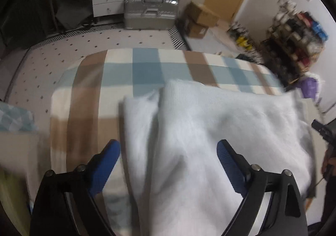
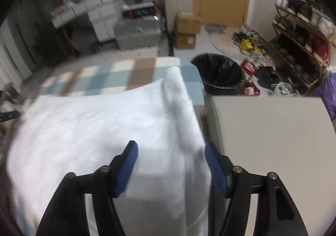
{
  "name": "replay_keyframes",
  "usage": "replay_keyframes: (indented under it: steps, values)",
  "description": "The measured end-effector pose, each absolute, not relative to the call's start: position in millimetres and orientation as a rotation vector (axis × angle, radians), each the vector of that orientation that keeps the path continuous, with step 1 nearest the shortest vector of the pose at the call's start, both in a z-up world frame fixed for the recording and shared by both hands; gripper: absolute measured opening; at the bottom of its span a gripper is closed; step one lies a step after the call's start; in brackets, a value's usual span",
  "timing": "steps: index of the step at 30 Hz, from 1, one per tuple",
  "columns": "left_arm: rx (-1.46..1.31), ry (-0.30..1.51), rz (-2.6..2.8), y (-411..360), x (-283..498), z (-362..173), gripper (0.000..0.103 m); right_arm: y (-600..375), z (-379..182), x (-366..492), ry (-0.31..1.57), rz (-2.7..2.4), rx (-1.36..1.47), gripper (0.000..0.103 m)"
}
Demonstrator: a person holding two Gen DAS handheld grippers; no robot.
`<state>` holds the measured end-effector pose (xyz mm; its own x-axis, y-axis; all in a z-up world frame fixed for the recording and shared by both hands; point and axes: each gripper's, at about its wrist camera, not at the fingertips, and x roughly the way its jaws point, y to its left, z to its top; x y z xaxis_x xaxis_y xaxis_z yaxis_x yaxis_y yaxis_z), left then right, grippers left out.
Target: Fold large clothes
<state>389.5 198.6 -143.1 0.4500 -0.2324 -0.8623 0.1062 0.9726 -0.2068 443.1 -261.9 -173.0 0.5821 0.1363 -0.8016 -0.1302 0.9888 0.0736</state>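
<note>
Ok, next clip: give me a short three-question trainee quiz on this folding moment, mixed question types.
1. True or false: the left gripper is clamped on the white garment.
2. Multiple choice: what lies under the garment? A) a bare wooden floor B) a checked blue, brown and cream cloth C) a black bin bag
3. Short answer: in the right wrist view, what stands on the floor just beyond the far right corner of the checked cloth?

Key
1. False: both its jaws stand wide apart, and so do those of the right gripper.
2. B
3. A bin lined with a black bag.
</note>
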Motion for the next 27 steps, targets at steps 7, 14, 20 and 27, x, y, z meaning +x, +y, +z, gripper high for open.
replay_keyframes:
  steps: [7,14,20,27]
  values:
    - [-0.134,1.244,-0.274,189,328,-183,0.091,-268,-191,343,0.971,0.211,0.009,0.085]
    - [-0.234,1.228,-0.268,176,310,-206,0.068,-253,-226,336,1.005,0.273,0.089,0.061]
    - [-0.282,1.226,-0.259,180,296,-201,0.039,-237,-228,331,0.972,0.265,0.062,0.025]
    - [-0.267,1.222,-0.276,201,223,-197,0.038,-217,-223,256,0.989,0.367,-0.08,0.024]
